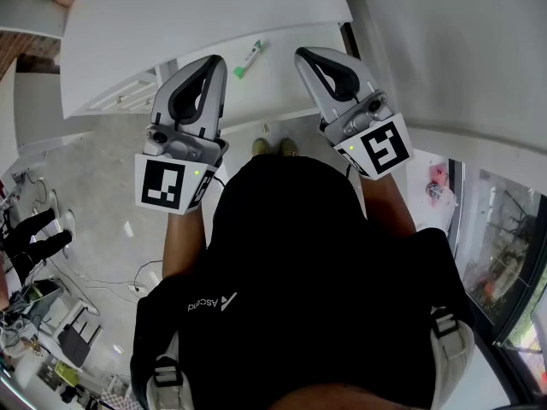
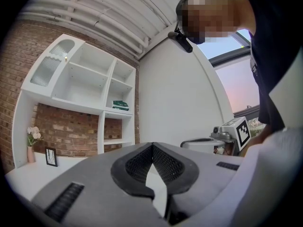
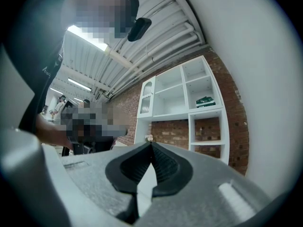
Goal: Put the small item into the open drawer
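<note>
A small white and green tube [image 1: 249, 59] lies on the white tabletop [image 1: 171, 24], just beyond and between the tips of both grippers. My left gripper [image 1: 216, 61] is held in front of my chest, shut and empty, with its pads meeting at the tip [image 2: 152, 144]. My right gripper [image 1: 302, 55] is level with it on the right, also shut with nothing between the pads [image 3: 151, 143]. A white panelled front [image 1: 124, 94] shows under the table's left part; I cannot tell whether it is the open drawer. Both gripper views look up and away from the table.
A white shelf unit [image 2: 90, 86] against a brick wall holds a green box [image 2: 120, 105]. A vase with flowers [image 2: 32, 145] and a small frame [image 2: 50, 156] stand on the table. My shoes [image 1: 273, 148] are at the table's edge. Cables and clutter [image 1: 51, 331] lie on the floor at left.
</note>
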Available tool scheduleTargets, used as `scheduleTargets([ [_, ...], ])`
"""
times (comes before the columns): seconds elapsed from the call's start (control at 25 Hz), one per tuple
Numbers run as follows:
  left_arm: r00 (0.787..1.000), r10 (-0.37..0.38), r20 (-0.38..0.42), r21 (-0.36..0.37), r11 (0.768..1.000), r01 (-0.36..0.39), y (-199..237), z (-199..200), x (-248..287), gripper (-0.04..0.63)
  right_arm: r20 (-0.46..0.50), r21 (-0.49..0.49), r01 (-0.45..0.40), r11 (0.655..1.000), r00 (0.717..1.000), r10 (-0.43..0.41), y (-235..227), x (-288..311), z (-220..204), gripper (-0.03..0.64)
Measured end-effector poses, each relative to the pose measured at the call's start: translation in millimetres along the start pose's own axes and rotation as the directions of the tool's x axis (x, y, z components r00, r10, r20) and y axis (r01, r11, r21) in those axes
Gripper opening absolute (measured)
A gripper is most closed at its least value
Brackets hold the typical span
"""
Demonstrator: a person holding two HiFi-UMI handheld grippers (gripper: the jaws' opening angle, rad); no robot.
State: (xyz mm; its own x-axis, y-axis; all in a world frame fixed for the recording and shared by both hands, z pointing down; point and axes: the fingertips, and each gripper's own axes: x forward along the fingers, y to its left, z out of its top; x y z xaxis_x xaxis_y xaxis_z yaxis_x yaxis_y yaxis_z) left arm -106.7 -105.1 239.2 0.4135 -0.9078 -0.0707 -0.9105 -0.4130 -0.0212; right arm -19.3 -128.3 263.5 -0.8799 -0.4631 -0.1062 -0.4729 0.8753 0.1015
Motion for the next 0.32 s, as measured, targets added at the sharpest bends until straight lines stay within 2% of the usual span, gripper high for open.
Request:
scheduleTargets([
  [0.32, 1.0, -0.007, -0.027, 0.009, 1.0, 0.007, 0.8, -7.0, -0.4, -0.002, -0.005, -0.003, 0.001, 1.0, 1.0, -0.001, -1.1, 0.2, -0.9, 0.002],
])
